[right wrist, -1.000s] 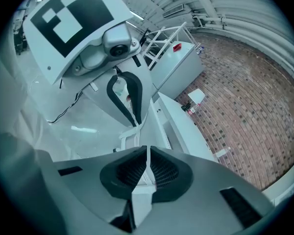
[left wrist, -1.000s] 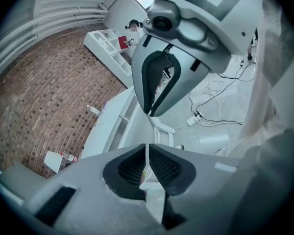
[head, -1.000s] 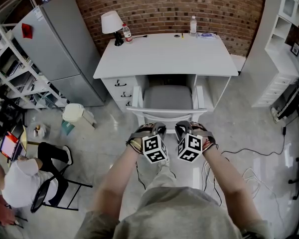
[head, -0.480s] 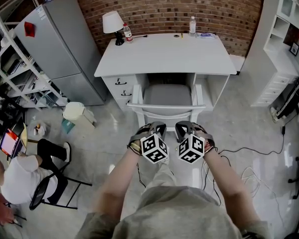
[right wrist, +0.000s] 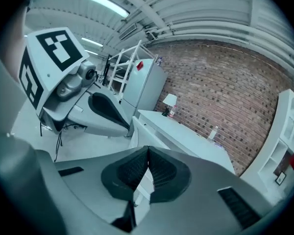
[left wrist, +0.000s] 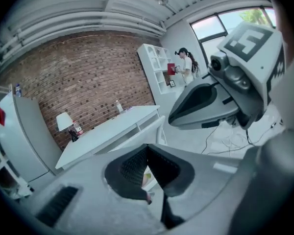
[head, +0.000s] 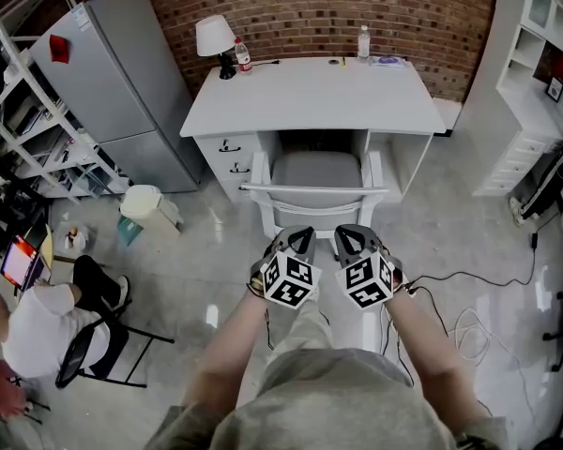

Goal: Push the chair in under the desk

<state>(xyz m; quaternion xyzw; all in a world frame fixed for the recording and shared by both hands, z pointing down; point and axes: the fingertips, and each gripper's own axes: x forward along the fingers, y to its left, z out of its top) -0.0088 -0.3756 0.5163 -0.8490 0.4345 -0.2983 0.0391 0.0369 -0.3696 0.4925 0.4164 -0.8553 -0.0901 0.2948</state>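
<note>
The white chair (head: 314,192) stands tucked in under the white desk (head: 310,97), its grey seat between the desk's drawer unit and side panel. Both grippers hang side by side in front of my body, short of the chair's backrest and touching nothing. My left gripper (head: 298,237) is shut and empty; in the left gripper view its jaws (left wrist: 147,148) meet, with the desk (left wrist: 108,131) and chair (left wrist: 134,133) beyond. My right gripper (head: 354,237) is shut and empty too; its jaws (right wrist: 148,153) close in front of the desk (right wrist: 186,136).
A grey refrigerator (head: 113,73) stands left of the desk, and a white bin (head: 143,209) sits on the floor beside it. A lamp (head: 214,37) and bottles (head: 363,45) are on the desk. A person (head: 38,331) sits at the left. Cables (head: 460,317) lie at the right, near white shelving (head: 544,64).
Both grippers have drawn back a little from the chair's backrest, toward my body. The chair stays under the desk.
</note>
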